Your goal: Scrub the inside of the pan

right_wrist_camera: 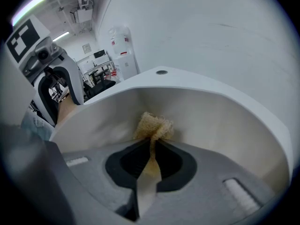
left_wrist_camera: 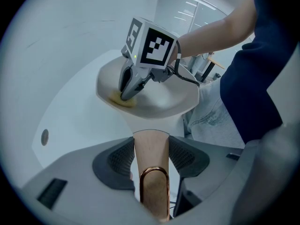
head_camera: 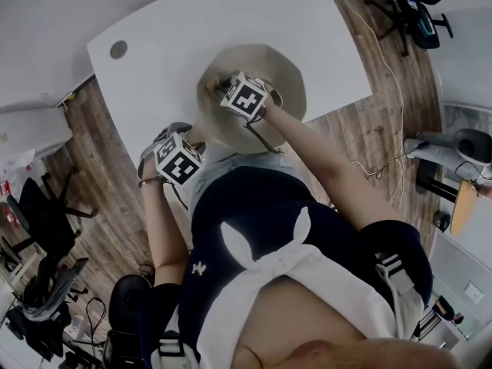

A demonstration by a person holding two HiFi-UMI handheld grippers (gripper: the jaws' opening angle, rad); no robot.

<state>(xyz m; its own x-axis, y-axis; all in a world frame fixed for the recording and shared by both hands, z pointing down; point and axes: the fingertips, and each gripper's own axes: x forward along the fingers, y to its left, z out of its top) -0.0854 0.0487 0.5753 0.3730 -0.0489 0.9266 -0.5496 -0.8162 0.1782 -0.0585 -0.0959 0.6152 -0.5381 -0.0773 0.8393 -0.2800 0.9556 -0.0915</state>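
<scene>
Left gripper (left_wrist_camera: pixel 151 154) has its fingers (left_wrist_camera: pixel 118 162) clamped on the pale wooden handle (left_wrist_camera: pixel 150 142) of the round cream pan (left_wrist_camera: pixel 178 102) on the white counter (left_wrist_camera: pixel 70 102), right gripper's (right_wrist_camera: pixel 151 150) fingers (right_wrist_camera: pixel 180 167) pinched shut on a yellow mesh scrubber (right_wrist_camera: pixel 154 124) pressed inside it.

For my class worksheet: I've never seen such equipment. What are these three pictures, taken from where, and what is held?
A person holds a two-jaw gripper in each hand. One picture comes from a camera on the person's head, looking down; the others from cameras riding on each gripper. On the white table sits a cream pan. The left gripper grips its wooden handle; the right gripper pinches a yellow scrub pad inside the pan.
</scene>
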